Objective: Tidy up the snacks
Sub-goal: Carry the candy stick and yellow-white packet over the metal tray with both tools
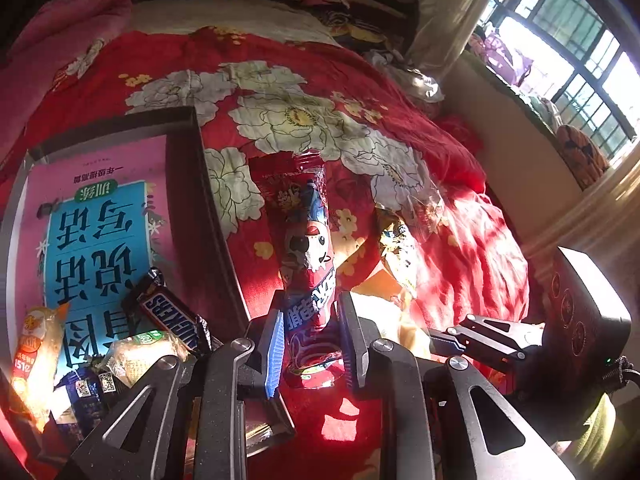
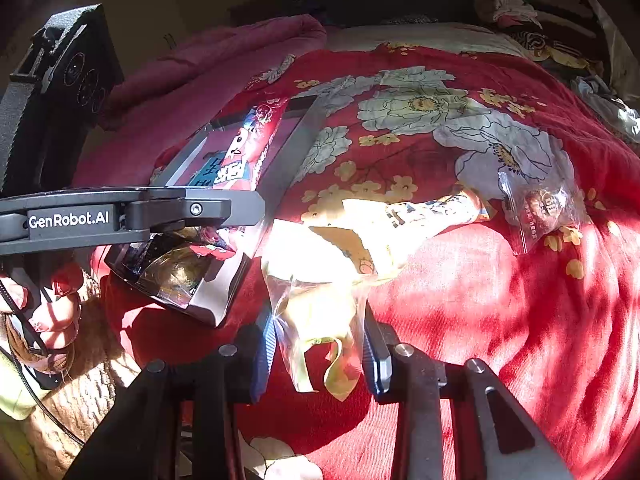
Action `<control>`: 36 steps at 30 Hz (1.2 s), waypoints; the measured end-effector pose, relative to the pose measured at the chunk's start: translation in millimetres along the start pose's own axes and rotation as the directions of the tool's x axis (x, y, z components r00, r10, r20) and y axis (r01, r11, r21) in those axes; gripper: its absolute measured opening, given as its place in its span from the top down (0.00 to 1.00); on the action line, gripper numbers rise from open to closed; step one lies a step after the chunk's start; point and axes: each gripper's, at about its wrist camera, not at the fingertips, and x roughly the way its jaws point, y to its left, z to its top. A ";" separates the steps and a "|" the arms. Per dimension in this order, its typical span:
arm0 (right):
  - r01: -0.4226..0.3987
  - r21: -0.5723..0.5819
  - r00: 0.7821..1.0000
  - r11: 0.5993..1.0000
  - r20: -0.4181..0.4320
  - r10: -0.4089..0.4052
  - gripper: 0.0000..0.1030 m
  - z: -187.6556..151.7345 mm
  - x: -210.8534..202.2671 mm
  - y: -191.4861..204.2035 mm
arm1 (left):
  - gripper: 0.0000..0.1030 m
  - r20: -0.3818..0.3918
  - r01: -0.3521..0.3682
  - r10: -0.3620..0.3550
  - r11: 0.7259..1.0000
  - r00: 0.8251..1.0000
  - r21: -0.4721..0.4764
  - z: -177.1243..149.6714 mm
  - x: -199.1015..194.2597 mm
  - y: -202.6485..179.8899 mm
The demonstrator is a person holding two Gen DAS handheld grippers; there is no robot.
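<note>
Left gripper (image 1: 311,344), fingers clamped on the red snack packet (image 1: 306,240), holds it just right of the tray (image 1: 188,132). Right gripper (image 2: 320,354), fingers clamped on the yellow snack bag (image 2: 332,264), is above the bed (image 2: 520,300). Advice: carry both over the tray's rim, lower among the Snickers bar (image 1: 172,314) and neighbours, then release; crinkly wrappers may snag.

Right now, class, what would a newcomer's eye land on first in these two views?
The red flowered bedspread fills both views, sunlit at the right. In the left wrist view the left gripper is shut on a red snack packet, beside a dark tray holding a Snickers bar. In the right wrist view the right gripper is shut on a yellow wrapper on the bed.
</note>
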 end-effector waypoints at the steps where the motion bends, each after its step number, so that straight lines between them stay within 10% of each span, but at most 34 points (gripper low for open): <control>1: -0.009 -0.005 1.000 1.000 -0.003 0.009 0.64 -0.4 0.6 3.5 | 0.76 0.001 -0.003 0.003 1.000 1.000 -0.004 -0.8 -2.0 1.6; 36: -0.050 -0.114 0.994 0.992 0.090 0.060 0.63 7.5 -17.6 54.0 | 0.76 0.108 -0.052 0.065 0.992 0.992 -0.115 -15.0 -71.0 48.4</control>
